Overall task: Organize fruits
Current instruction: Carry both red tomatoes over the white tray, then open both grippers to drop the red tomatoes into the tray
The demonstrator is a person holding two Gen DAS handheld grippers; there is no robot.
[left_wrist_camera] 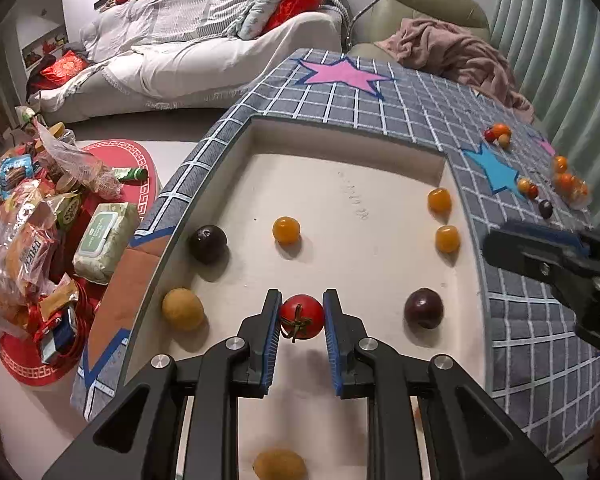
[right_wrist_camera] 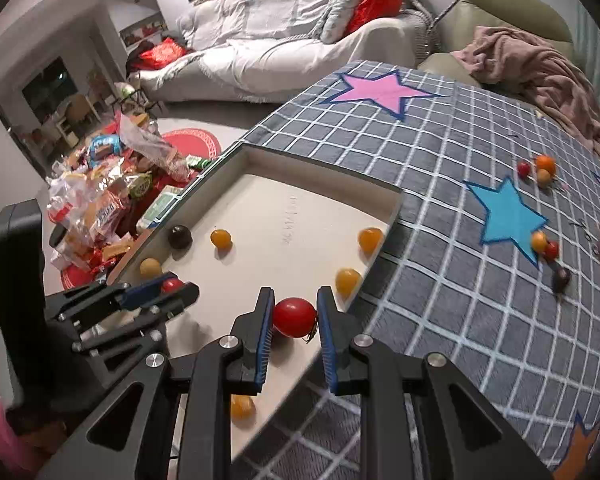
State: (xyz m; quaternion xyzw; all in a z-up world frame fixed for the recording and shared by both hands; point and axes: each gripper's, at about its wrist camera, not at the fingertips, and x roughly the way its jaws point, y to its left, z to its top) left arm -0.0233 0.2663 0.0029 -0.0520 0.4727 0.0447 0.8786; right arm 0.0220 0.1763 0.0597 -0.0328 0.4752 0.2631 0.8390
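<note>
Both tools, left (left_wrist_camera: 302, 316) and right (right_wrist_camera: 294, 316), clamp red tomatoes, blocking tray (left_wrist_camera: 340, 184) parts below.

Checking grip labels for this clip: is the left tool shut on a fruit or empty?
Shut on one. The left tool has both blue pads pressed against a red tomato, held over the white tray.
</note>
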